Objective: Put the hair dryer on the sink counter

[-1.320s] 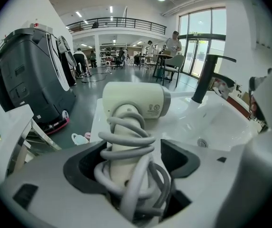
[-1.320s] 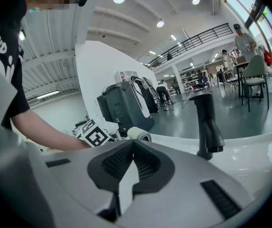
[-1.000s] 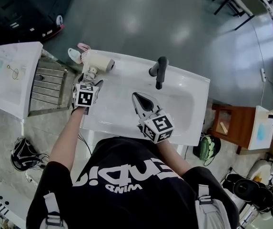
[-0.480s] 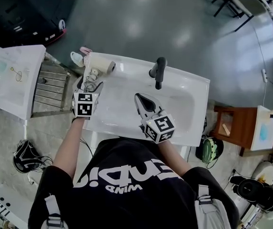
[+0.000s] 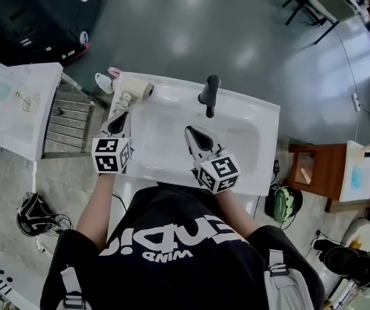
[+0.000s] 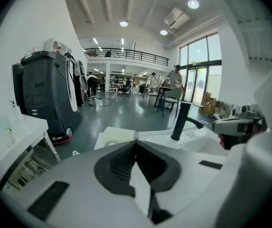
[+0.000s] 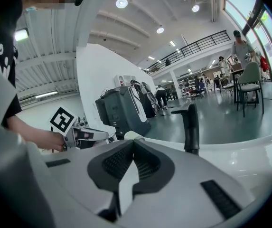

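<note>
The cream hair dryer (image 5: 136, 92) lies on the far left corner of the white sink counter (image 5: 172, 86), its handle toward me. It also shows as a pale block (image 6: 118, 136) past the left jaws. My left gripper (image 5: 121, 118) hovers over the counter's left edge, a short way nearer me than the dryer, shut and empty (image 6: 136, 142). Over the basin, my right gripper (image 5: 190, 132) is shut with nothing in it (image 7: 133, 142). A small part of the dryer (image 7: 130, 135) shows beyond its jaws.
A black faucet (image 5: 208, 94) stands at the basin's back rim. Left of the sink are a metal rack (image 5: 68, 118) and a white table (image 5: 13, 105). A wooden stool (image 5: 314, 166) stands to the right, and a dark machine (image 6: 45, 94) beyond the counter on the floor.
My left gripper has drawn back from the hair dryer's handle toward me, and its jaws have closed empty. The dryer stays on the counter. The right gripper has barely moved.
</note>
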Demonstrator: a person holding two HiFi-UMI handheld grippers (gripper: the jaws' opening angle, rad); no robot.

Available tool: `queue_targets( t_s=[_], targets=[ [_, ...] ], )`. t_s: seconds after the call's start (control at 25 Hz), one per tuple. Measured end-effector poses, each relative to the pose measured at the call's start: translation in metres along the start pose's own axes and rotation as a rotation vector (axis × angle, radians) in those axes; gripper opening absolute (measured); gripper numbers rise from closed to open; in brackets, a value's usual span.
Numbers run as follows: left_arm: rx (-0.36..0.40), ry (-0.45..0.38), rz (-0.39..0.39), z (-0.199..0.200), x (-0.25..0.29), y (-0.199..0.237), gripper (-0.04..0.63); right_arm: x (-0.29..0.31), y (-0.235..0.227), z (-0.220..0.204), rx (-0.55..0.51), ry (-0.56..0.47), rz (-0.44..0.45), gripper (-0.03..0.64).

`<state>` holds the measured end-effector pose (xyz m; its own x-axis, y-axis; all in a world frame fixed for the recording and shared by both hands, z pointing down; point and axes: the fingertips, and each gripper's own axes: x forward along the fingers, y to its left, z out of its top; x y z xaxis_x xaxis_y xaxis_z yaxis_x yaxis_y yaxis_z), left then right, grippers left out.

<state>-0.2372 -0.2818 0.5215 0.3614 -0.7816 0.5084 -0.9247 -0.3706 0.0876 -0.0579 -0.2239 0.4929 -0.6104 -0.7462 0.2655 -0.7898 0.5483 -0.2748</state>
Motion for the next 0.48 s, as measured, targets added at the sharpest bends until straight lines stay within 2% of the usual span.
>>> queue_targets(
  t_s=[0.12, 0.2, 0.48],
  targets=[
    [-0.06, -0.038, -0.078, 0.007, -0.011, -0.018, 0.02, -0.008, 0.0, 0.001, -0.014, -0.002, -0.005, 0.018],
    [-0.074, -0.058, -0.123, 0.012, -0.019, -0.032, 0.02, -0.014, 0.0, 0.004, -0.023, -0.004, -0.007, 0.018],
    [0.01, -0.159, -0.267, 0.038, -0.051, -0.076, 0.019, -0.033, 0.0, 0.027, -0.073, -0.057, 0.009, 0.018]
  ],
)
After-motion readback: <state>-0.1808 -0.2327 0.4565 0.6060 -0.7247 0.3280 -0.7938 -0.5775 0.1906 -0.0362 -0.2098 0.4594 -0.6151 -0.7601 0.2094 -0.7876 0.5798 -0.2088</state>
